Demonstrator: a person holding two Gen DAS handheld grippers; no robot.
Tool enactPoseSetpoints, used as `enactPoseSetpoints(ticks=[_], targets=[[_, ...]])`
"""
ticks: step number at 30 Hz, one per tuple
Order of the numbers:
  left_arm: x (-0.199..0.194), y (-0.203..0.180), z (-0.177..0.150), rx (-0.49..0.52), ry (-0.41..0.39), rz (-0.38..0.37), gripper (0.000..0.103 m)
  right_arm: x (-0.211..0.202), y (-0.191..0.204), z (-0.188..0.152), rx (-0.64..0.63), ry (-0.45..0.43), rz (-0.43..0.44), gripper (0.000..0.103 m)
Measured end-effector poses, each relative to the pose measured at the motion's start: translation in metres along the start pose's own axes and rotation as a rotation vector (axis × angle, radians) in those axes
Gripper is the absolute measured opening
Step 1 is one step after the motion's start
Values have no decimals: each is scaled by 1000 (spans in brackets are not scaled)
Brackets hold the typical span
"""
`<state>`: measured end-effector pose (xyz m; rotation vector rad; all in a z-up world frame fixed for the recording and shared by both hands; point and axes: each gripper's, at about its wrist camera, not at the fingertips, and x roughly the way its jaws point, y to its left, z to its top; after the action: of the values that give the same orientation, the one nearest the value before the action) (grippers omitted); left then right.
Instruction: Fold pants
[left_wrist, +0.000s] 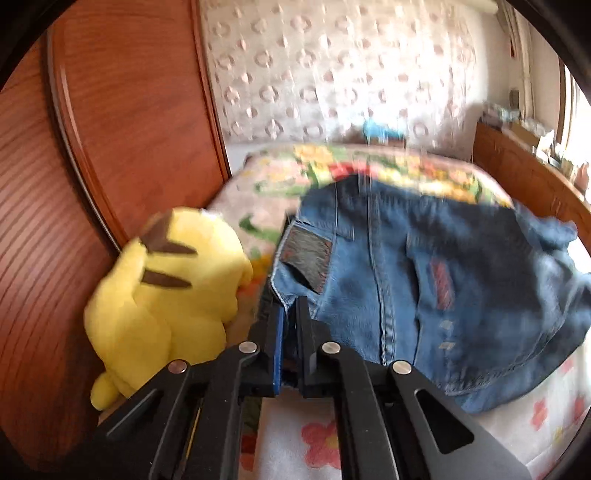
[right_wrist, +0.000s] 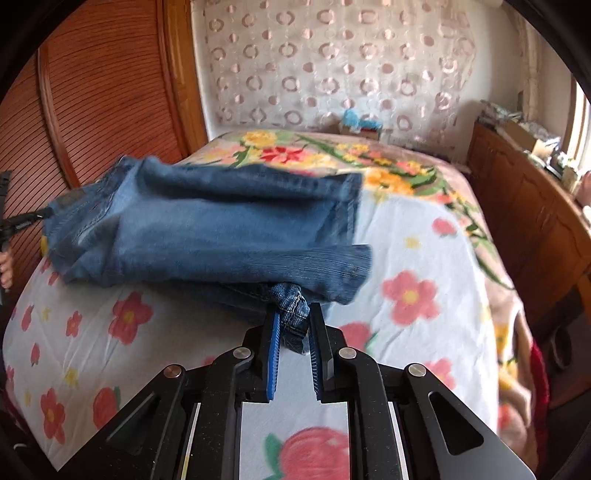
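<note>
Blue denim pants (left_wrist: 424, 266) lie partly folded on a flowered bed sheet (left_wrist: 546, 402). In the left wrist view my left gripper (left_wrist: 290, 308) is shut on the waistband edge beside the leather patch (left_wrist: 306, 258). In the right wrist view the pants (right_wrist: 221, 229) lie in stacked layers on the sheet (right_wrist: 406, 236). My right gripper (right_wrist: 293, 315) is shut on a bunched hem of a lower layer, near the front edge of the stack. The left gripper (right_wrist: 22, 221) shows at the far left, at the waistband end.
A yellow plush toy (left_wrist: 166, 295) sits left of the pants against a wooden headboard (left_wrist: 110, 147). A patterned curtain (right_wrist: 332, 66) hangs behind the bed. A wooden cabinet (right_wrist: 528, 206) with clutter stands on the right.
</note>
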<state>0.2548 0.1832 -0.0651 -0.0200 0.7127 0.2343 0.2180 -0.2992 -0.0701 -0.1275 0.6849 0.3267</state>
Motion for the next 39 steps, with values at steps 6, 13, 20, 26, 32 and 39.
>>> enactPoseSetpoints(ticks=[6,13,20,26,32,39], targets=[[-38,-4,27,17,-93,-4,6,-16,-11,15,-22,-52,-72,14],[-77,-5,32,3,-174,-26,6,-52,-11,15,-21,-134,-134,13],[-113,-11,1,7,-199,-91,6,-98,-1,-35,-1,-173,-154,14],[-132,-8,-34,12,-183,-128,6,-129,11,-61,-26,-169,-161,14],[-150,-2,-65,14,-173,-142,6,-148,13,-85,-1,-166,-152,14],[-140,-13,-109,25,-79,-177,6,-127,11,-121,59,-55,-98,14]])
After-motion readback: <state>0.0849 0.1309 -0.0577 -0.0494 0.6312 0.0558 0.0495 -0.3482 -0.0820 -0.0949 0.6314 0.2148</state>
